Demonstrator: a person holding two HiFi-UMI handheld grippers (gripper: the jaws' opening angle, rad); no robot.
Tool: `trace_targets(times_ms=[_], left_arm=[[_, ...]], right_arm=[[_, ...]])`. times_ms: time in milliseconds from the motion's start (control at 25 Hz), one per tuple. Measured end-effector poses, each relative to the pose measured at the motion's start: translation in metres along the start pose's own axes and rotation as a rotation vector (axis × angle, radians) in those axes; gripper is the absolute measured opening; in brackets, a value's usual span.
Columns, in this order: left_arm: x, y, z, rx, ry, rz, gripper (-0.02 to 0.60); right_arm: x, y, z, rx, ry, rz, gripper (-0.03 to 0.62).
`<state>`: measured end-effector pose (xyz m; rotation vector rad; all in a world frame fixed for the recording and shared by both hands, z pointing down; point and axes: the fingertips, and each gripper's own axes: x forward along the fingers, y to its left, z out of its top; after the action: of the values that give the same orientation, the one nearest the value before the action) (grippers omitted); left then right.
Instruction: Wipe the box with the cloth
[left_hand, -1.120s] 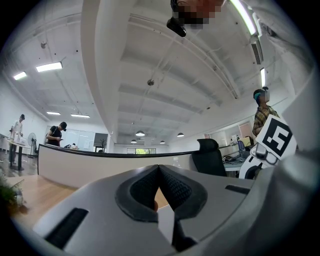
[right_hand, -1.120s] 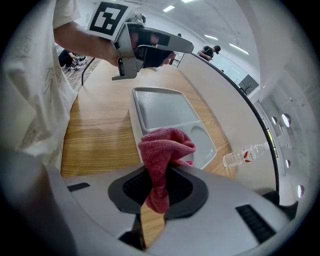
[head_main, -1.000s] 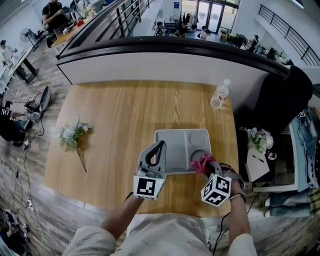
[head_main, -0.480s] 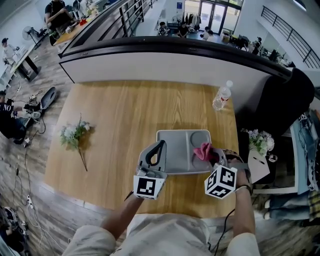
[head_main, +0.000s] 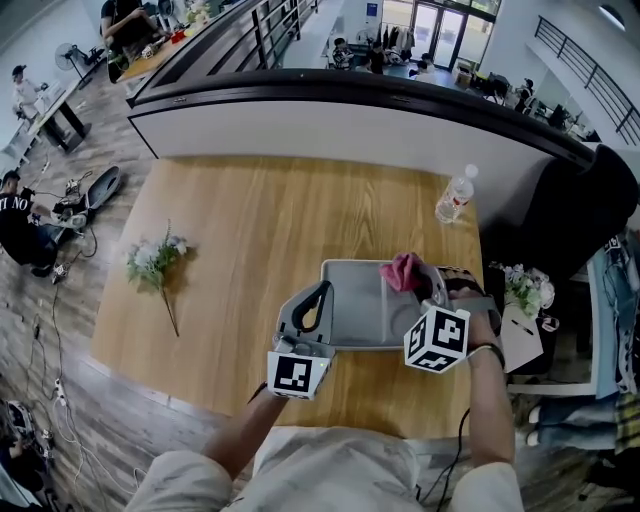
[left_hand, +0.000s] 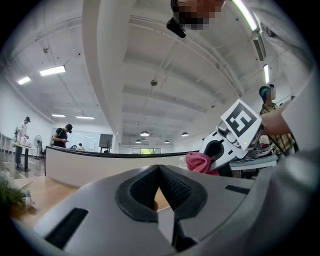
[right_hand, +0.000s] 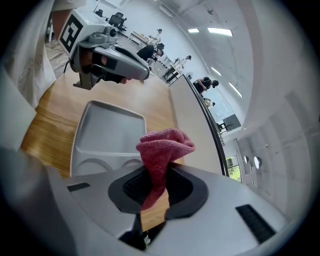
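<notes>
cloth (right_hand: 165, 147): pink-red, plain
box (head_main: 350, 300): lt grey, plain
table (head_main: 250, 230): lt brown wood grain
left gripper (left_hand: 159, 169): grey, blk lining, cube w/ blk-wht squares
right gripper (right_hand: 159, 172): same colours
flowers (head_main: 150, 262): white, green leaves
bottle (head_main: 452, 200): clear, white cap
floor (head_main: 60, 330): grey-brown planks

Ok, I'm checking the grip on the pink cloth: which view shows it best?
The right gripper view: the cloth sits mid-frame, pinched between the right gripper's jaws, bunched above them. The head view shows it small, over the far edge of the grey tray; the left gripper view shows only a pink lump off to the side.
</notes>
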<state>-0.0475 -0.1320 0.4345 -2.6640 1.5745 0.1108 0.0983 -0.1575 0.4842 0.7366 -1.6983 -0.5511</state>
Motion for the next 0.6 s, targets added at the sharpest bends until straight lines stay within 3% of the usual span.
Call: trace_targets(times_ms=[320, 600], left_arm=[[-0.006, 0.008, -0.004, 0.003, 0.012, 0.024, 0.012], [-0.010, 0.012, -0.009, -0.001, 0.030, 0.031, 0.012]], right_arm=[[0.039, -0.003, 0.010, -0.059, 0.001, 0.000, 0.077], [0.089, 0.022, 0.008, -0.088, 0.042, 0.068, 0.077]])
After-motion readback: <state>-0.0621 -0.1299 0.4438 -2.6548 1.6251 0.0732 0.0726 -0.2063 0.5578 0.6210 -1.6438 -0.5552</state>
